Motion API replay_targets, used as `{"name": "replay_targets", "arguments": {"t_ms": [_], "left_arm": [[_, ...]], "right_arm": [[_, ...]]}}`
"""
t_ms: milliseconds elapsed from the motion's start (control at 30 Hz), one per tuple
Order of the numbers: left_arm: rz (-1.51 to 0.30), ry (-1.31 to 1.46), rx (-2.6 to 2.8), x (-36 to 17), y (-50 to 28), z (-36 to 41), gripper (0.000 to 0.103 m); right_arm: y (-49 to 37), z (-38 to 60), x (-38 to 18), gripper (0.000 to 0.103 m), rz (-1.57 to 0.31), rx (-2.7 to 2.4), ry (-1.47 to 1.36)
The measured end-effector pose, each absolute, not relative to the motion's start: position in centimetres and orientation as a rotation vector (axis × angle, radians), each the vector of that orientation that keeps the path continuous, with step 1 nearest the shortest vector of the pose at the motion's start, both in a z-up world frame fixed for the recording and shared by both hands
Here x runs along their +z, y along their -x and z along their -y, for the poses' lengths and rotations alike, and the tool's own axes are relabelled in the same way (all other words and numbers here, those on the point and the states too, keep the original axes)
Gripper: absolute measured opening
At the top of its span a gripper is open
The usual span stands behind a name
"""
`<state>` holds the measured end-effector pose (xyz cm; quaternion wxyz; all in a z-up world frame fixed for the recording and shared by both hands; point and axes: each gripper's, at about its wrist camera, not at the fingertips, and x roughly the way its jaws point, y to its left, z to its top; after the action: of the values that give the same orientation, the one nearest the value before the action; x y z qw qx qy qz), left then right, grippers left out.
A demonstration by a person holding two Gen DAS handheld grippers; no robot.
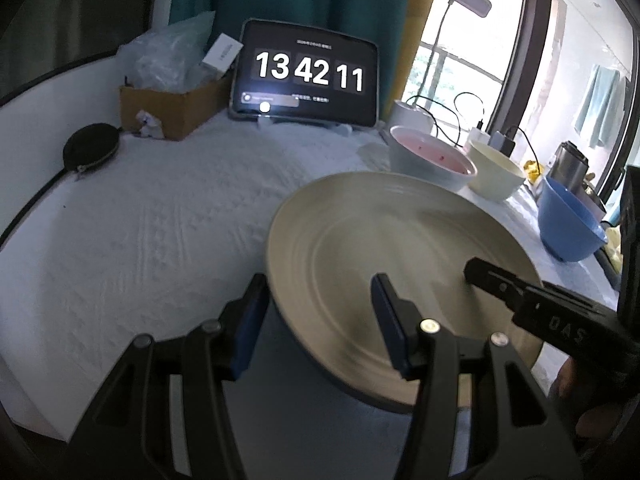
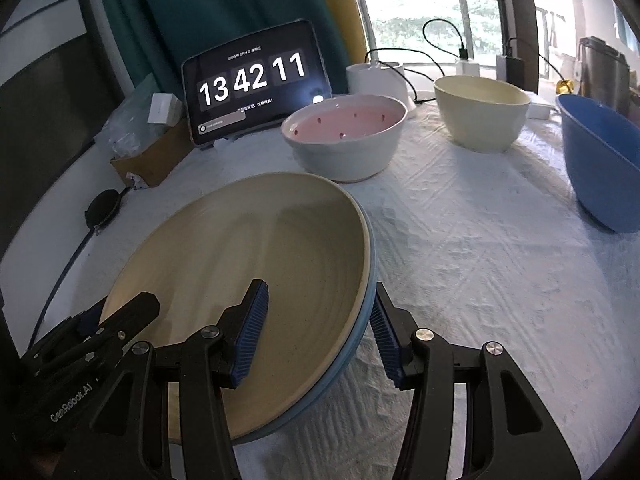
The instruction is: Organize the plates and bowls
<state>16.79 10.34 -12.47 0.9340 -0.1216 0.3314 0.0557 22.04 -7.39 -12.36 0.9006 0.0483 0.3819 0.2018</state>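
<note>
- Big round cream plate with a blue underside (image 2: 248,264) is held up over the table, tilted, between the two claws.
- Left claw (image 1: 320,320) is about half open. It bites the plate's left rim, one blue pad (image 1: 390,320) on top and one underneath.
- Right claw (image 2: 316,334) is about half open too. It bites the right rim the same way.
- Behind the plate stand three bowls in a row, apart from each other: a white bowl that is pink inside (image 2: 346,140), a plain cream bowl (image 2: 480,112) and a blue plastic bowl (image 2: 600,168).
- At the back leans a black tablet showing a clock (image 2: 256,80), with a brown cardboard box (image 1: 168,108) beside it.
- White bumpy cloth (image 2: 460,260) covers the table.
- Green curtain (image 2: 224,4) and a bright window (image 2: 420,8) are behind.
</note>
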Motion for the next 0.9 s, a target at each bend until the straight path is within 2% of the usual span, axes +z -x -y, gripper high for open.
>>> {"name": "replay_targets", "arguments": {"t_ms": [400,900], "left_arm": [[-0.681,0.221,0.144,-12.3,-17.0,-9.8,0.055],[-0.593,0.232,0.131,-9.3,-15.0,-8.3,0.055]], "right_arm": [[-23.1,7.3,-13.2,0.055,-0.852,0.408,-0.125],[-21.8,9.8,-12.1,0.055,-0.802,0.405,-0.137]]}}
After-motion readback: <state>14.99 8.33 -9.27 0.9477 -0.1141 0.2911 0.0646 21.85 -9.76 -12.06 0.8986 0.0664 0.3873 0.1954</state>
